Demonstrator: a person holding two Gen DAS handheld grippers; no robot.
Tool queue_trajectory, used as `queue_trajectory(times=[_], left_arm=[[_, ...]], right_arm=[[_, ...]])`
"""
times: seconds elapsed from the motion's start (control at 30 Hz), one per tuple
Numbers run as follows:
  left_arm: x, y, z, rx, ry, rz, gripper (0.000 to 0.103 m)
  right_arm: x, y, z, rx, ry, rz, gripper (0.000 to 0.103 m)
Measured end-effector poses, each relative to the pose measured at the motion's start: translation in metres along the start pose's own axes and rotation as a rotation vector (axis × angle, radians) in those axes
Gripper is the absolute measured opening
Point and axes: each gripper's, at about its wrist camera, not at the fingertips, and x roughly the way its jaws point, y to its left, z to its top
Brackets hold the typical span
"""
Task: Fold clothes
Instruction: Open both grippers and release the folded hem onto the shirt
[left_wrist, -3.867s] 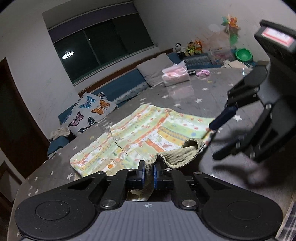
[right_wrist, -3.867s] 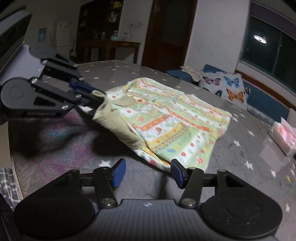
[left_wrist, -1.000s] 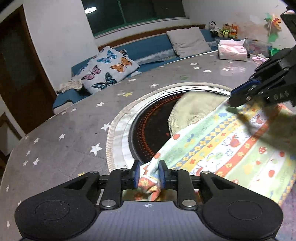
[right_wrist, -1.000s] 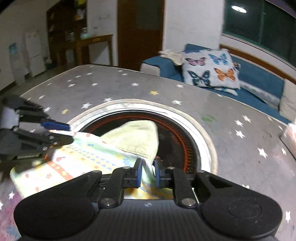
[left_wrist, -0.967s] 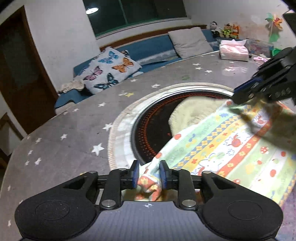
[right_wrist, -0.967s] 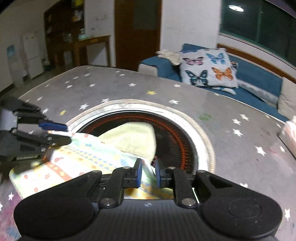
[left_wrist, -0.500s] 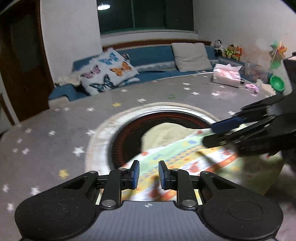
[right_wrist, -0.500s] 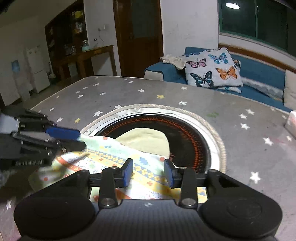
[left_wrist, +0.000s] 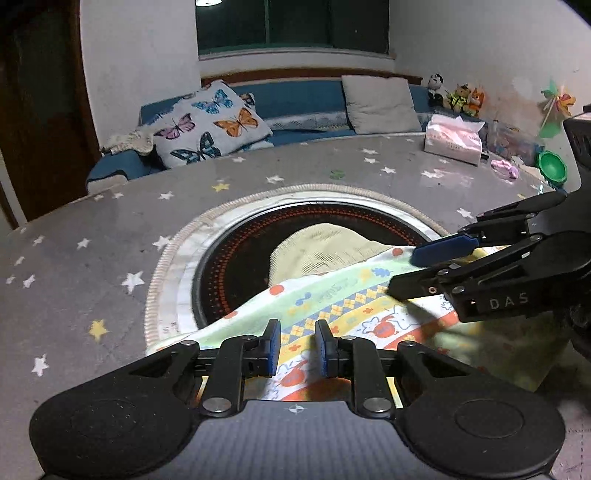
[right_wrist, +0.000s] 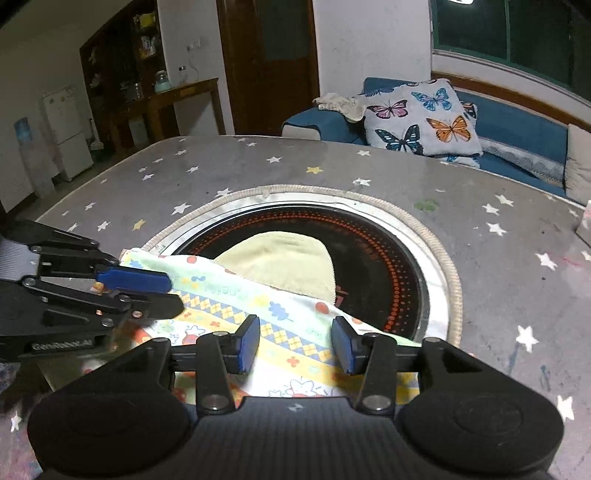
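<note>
Near edge of patterned garment (left_wrist: 332, 306) hidden under left gripper (left_wrist: 297, 347) body at 6 o'clock.

White letters "DAS" stood on the right tongs (left_wrist: 417, 271); the left tongs (right_wrist: 173, 295) carried a blurred white label, possibly "GenRobot.ai", too soft to confirm.

garment (left_wrist: 354, 295): pastel cartoon stripes | tablecloth (left_wrist: 92, 266): grey, starred | cushion (left_wrist: 210, 122): butterflies

Folded patterned garment (left_wrist: 354, 306) flat across hotplate
</note>
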Motion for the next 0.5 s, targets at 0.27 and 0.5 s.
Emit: queue_trajectory(times=[0.27, 0.5], left_arm=[[-0.043, -0.009, -0.022, 0.021, -0.064, 0.012, 0.034], [-0.049, -0.022, -0.048, 0.057, -0.052, 0.049, 0.037]], right_arm=[[-0.026, 0.022, -0.01, -0.03, -0.032, 0.055, 0.059], [-0.029, 0.051, -0.028, -0.11, -0.011, 0.065, 0.065]])
